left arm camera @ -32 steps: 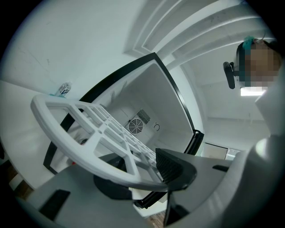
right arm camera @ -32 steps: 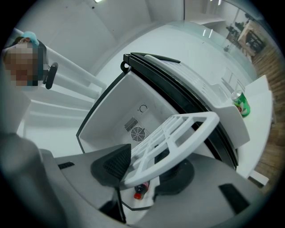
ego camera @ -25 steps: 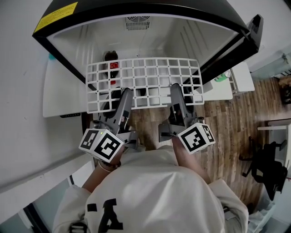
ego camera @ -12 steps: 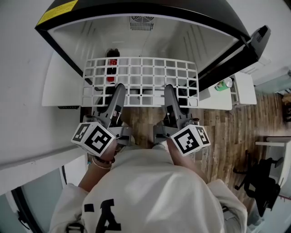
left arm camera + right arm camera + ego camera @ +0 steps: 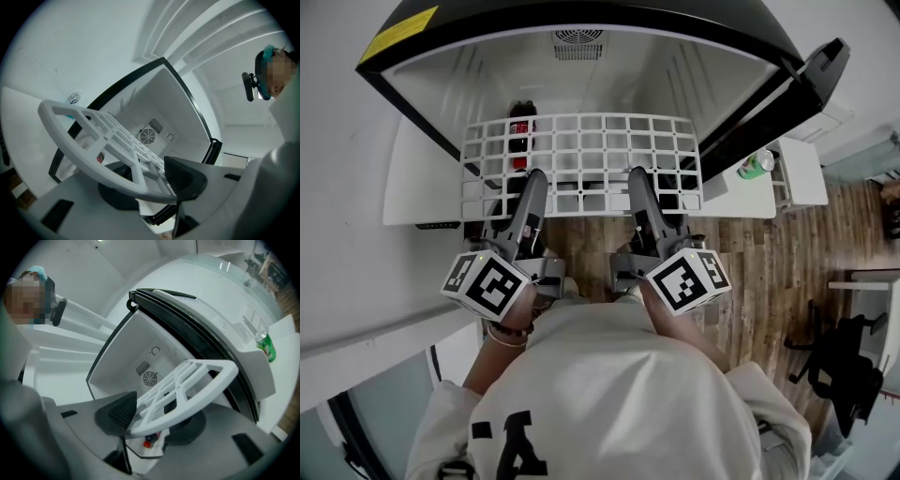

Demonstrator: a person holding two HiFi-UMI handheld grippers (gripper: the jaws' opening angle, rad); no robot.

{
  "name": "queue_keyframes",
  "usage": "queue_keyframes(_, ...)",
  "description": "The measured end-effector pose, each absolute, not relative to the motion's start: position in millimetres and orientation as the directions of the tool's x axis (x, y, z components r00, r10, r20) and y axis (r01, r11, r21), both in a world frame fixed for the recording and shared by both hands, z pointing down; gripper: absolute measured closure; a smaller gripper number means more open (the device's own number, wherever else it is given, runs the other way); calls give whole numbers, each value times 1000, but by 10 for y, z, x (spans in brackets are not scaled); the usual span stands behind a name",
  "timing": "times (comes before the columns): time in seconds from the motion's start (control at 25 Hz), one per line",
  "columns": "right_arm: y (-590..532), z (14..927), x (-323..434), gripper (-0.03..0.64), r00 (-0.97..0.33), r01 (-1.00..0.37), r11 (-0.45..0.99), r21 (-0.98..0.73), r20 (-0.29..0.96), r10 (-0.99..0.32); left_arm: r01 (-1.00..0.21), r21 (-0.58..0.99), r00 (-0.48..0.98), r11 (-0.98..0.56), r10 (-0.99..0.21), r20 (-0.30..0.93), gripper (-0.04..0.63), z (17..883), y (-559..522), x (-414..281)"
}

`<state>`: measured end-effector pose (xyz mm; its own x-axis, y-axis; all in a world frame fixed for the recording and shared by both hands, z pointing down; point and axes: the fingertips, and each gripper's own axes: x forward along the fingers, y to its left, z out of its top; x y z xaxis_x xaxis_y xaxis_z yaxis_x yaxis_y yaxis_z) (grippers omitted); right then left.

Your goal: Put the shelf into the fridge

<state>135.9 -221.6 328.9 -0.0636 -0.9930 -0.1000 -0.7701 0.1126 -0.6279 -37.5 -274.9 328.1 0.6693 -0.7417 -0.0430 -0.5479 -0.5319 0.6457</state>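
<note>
The white lattice shelf is held level at the mouth of the open fridge, its far edge over the fridge floor. My left gripper is shut on the shelf's near rim left of centre. My right gripper is shut on the same rim right of centre. In the left gripper view the shelf runs between the pads of the left gripper. The right gripper view shows the shelf clamped in the right gripper, with the fridge's back fan beyond it.
A dark bottle with a red label stands inside the fridge at the left, under the shelf. The black fridge door is swung open at the right. A green can stands on the white shelving beside the door. Wooden floor lies below.
Both grippers have carried the shelf forward toward the fridge opening and a little to the left. The grip on the near rim is unchanged.
</note>
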Motion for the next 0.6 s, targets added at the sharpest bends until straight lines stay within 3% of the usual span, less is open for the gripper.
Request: queue_keyframes(0.6, -2266, 3288, 1385, 433, -31, -771, 87, -630, -100, -994, -538, 645, 684, -542, -729, -43, 443, 3275, -2801, -346)
